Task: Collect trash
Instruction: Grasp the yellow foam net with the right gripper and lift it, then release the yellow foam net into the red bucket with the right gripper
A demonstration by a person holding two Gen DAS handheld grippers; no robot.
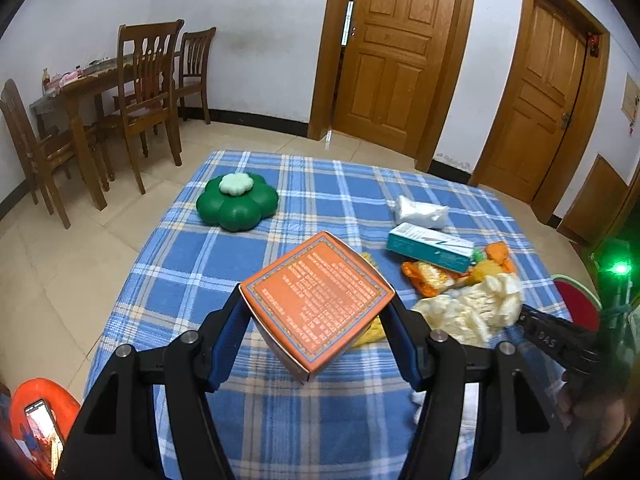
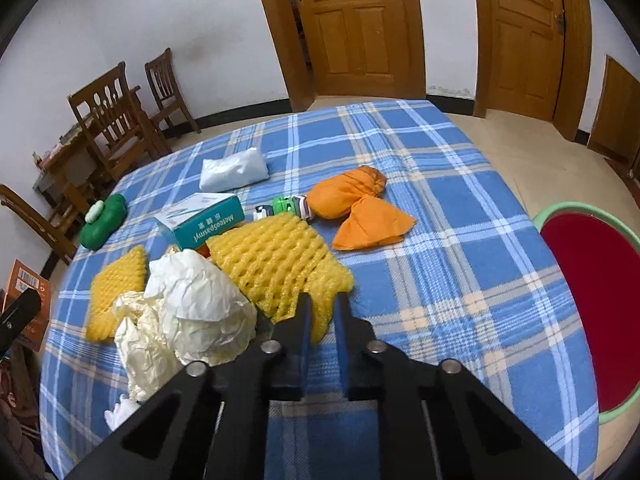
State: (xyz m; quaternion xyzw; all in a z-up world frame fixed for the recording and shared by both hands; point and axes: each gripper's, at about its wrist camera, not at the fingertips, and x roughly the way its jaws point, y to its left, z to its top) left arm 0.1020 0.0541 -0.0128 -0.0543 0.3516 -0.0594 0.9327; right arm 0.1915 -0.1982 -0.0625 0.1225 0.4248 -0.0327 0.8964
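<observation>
Counting the trash on the plaid-covered desk, you have one orange box, one teal and white carton, one white packet, two yellow foam nets, one orange bag, one small green and white wrapper and one heap of crumpled cream paper. Your left tongs hold the orange box by two opposite corners, lifted clear of the cloth and tilted, its printed face up. Your right tongs are narrow, with a fold at the near edge of the larger foam net between the fingertips; you cannot tell for certain whether they pinch it. The smaller foam net lies to the left, partly under the crumpled paper. The carton rests just beyond the larger net, the white packet farther off, and the orange bag to the right of the wrapper. One green flower-shaped case with a pale lid sits apart at the far left of the desk. One round basin, red inside with a green rim, stands off the right edge of the desk; the part of its inside you can see holds nothing. Three wooden chairs surround a dining table by the far wall, and two wooden doors stand beyond.
</observation>
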